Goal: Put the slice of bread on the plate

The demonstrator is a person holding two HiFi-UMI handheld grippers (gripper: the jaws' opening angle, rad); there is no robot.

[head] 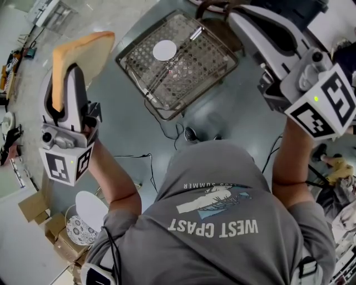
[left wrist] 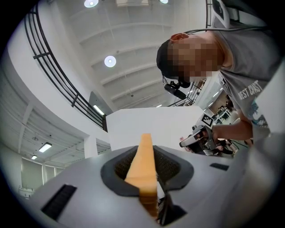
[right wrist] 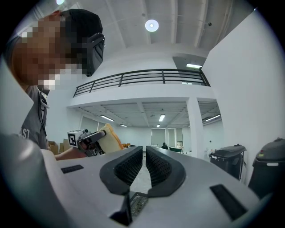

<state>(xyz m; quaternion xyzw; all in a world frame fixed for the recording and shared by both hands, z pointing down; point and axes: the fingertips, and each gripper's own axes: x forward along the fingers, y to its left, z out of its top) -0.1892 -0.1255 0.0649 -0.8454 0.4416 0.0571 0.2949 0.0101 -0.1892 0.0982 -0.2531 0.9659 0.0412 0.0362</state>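
Bread slice (head: 83,53) is clamped upright in the left gripper (head: 65,72), raised to the left of the wire basket (head: 189,72) and clear of it. The head view shows its pale broad face and tan crust. The left gripper view shows only its thin edge (left wrist: 142,164), running between the ribbed pads (left wrist: 167,167), which press on both sides of it. The right gripper (head: 225,14) is held over the basket's right-hand corner. In its own view its jaws stand a narrow gap apart at (right wrist: 144,149) with nothing between them. Each gripper view catches the other tool: the right gripper view shows the bread (right wrist: 109,136) from the side, and the left gripper view shows the right gripper (left wrist: 196,138) small and far off.

The basket appears in the head view alone. It sits on the grey floor (head: 233,111) and holds one small white plate (head: 164,50) towards its far-left side. Black cables (head: 167,131) lie on the floor just on the near side of the basket. Farther from the basket, down by the person's left elbow, a larger white plate (head: 92,209) and a patterned dish (head: 80,231) rest among cardboard boxes (head: 33,207). Two dark bins (right wrist: 227,160) show only in the right gripper view.
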